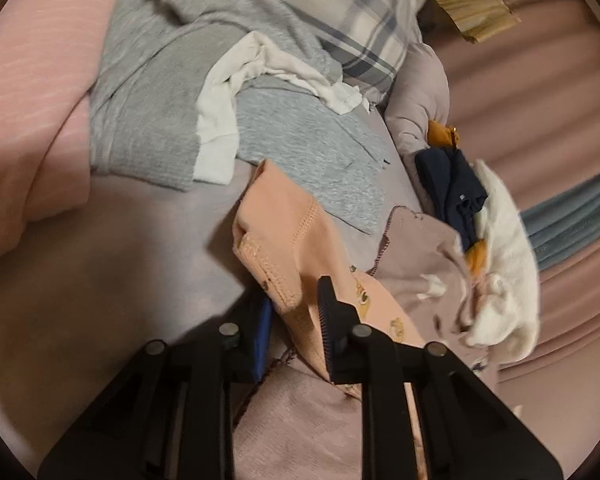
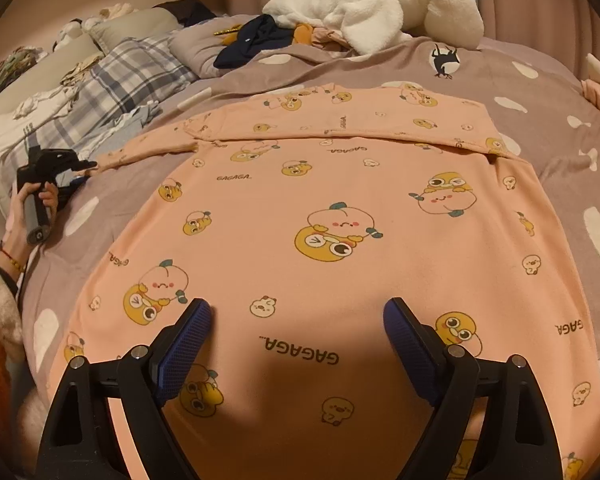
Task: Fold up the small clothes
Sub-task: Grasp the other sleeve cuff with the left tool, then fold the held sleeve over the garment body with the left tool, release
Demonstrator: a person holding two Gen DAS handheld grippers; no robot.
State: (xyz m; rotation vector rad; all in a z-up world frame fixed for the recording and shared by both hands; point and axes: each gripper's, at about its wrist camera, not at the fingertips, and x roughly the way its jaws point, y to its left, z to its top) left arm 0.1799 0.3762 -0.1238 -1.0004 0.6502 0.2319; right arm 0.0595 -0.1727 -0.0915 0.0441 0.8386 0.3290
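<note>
A peach-pink top with cartoon duck prints (image 2: 340, 208) lies spread flat on the bed. One sleeve is folded across its far part. My right gripper (image 2: 296, 316) is open just above the near part of the top, holding nothing. My left gripper (image 1: 296, 312) is shut on the cuff of the other sleeve (image 1: 284, 248), at the top's left side. In the right wrist view the left gripper (image 2: 88, 166) shows in a hand, with the sleeve (image 2: 152, 144) stretched out to it.
A mauve blanket with white spots (image 2: 560, 92) covers the bed. Grey garments (image 1: 160, 120) and a white one (image 1: 220, 112) lie ahead of the left gripper. A plaid pillow (image 2: 112, 88), dark clothes (image 2: 252, 44) and a white fleece item (image 2: 380, 4) sit at the far side.
</note>
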